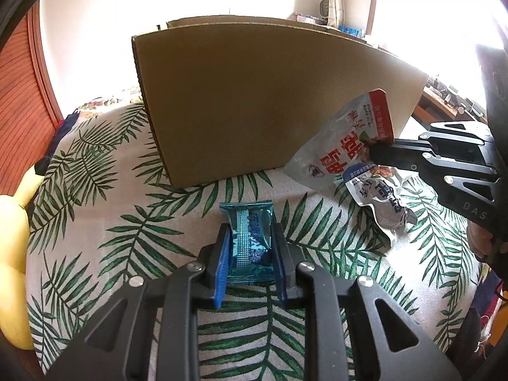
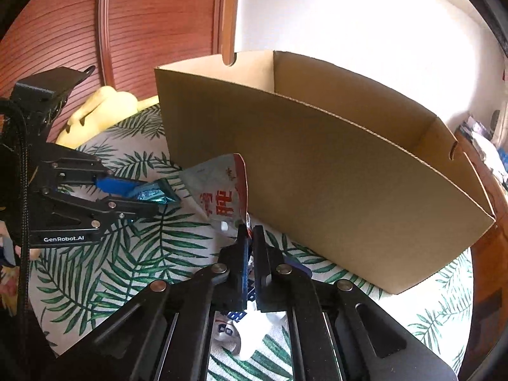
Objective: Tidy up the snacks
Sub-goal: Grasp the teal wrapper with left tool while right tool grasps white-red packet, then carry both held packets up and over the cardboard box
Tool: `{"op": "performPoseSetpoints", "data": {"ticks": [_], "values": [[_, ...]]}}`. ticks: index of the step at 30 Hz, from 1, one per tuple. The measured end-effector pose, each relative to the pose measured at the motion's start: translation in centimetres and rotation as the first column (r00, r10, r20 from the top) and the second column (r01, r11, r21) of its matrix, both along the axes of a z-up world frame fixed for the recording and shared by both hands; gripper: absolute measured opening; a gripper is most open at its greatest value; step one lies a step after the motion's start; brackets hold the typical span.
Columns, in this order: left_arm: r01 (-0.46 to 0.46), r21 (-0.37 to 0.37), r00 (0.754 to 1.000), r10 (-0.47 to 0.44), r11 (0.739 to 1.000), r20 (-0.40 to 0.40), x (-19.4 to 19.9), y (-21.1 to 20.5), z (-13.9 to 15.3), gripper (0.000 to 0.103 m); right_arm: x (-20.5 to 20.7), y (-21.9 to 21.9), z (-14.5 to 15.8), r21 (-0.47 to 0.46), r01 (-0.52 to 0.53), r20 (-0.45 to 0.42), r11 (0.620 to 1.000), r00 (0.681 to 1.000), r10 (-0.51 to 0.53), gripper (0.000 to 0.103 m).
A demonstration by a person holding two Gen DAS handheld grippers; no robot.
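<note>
Right wrist view alone shows cardboard box (image 2: 317,171) interior.

Left tongs (image 1: 250,250): black linkage, blue pads, silver screws. Right tongs (image 2: 250,238): same build, "DAS" marking.

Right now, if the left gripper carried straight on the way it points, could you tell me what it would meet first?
Most likely the near wall of the cardboard box. The left gripper, shut on the teal snack packet, points across leaf-print tablecloth towards it. Pitched downward, it might touch cloth first; depth is unclear.
</note>
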State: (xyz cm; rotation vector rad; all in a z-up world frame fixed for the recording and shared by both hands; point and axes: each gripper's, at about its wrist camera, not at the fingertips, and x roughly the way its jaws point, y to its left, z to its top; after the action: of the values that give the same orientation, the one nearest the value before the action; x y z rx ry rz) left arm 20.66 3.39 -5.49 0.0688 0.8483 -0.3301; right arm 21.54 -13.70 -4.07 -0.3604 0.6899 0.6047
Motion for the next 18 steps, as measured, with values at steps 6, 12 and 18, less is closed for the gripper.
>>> {"op": "performPoseSetpoints", "data": {"ticks": [6,12,18], "values": [[-0.005,-0.013,1.000,0.006,1.000,0.021,-0.8,0.2,0.7,0.021,-0.8,-0.2,0.8,0.011,0.004,0.027,1.000,1.000,-0.004,0.000],[-0.008,-0.024,0.998,0.010,1.000,0.054,-1.6,0.2,2.1,0.021,-1.7,-0.4,1.8,0.022,-0.002,0.055,1.000,0.998,0.001,0.000],[-0.010,-0.043,0.994,0.014,0.999,0.109,-2.3,0.5,4.8,0.021,-2.7,-1.3,3.4,0.038,0.002,0.088,0.999,0.996,-0.006,0.000]]}}
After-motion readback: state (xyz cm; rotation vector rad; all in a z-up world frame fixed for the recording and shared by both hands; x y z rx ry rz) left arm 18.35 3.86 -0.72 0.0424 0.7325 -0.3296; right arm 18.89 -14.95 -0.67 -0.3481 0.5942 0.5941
